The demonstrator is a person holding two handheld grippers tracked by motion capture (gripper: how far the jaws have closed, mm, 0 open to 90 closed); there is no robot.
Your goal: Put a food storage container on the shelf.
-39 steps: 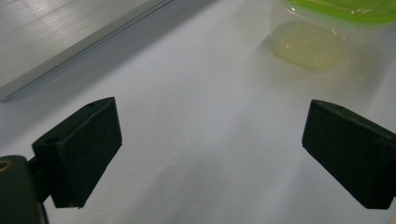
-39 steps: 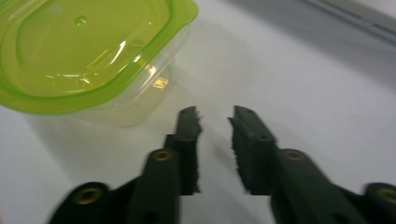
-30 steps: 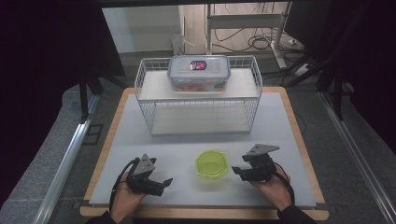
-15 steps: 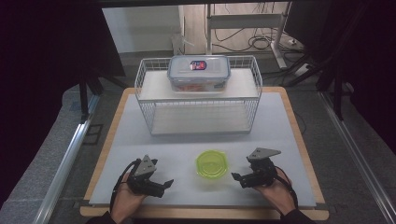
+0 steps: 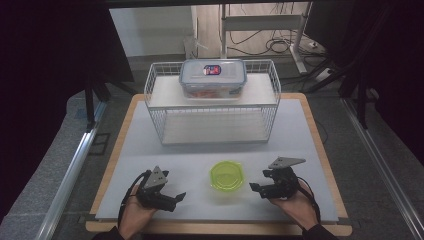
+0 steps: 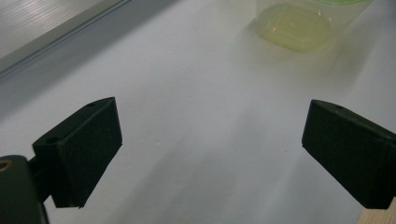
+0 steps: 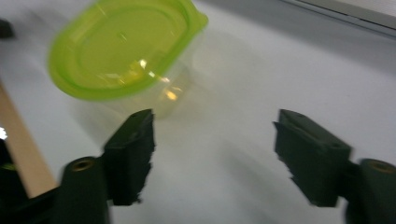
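While both grippers (image 5: 176, 196) (image 5: 256, 188) stay spread, nothing has shifted — container (image 5: 227, 175) included.

green-lidded clear tub (image 5: 227, 175) | lid on | upright | near-centre of white mat (image 5: 200, 145)

Near the scene's front edge, the person's left hand (image 5: 131, 212) holds the black two-jaw left gripper (image 5: 176, 199), jaws spread apart; the right hand (image 5: 296, 204) holds the matching right gripper (image 5: 253, 188), jaws likewise apart.
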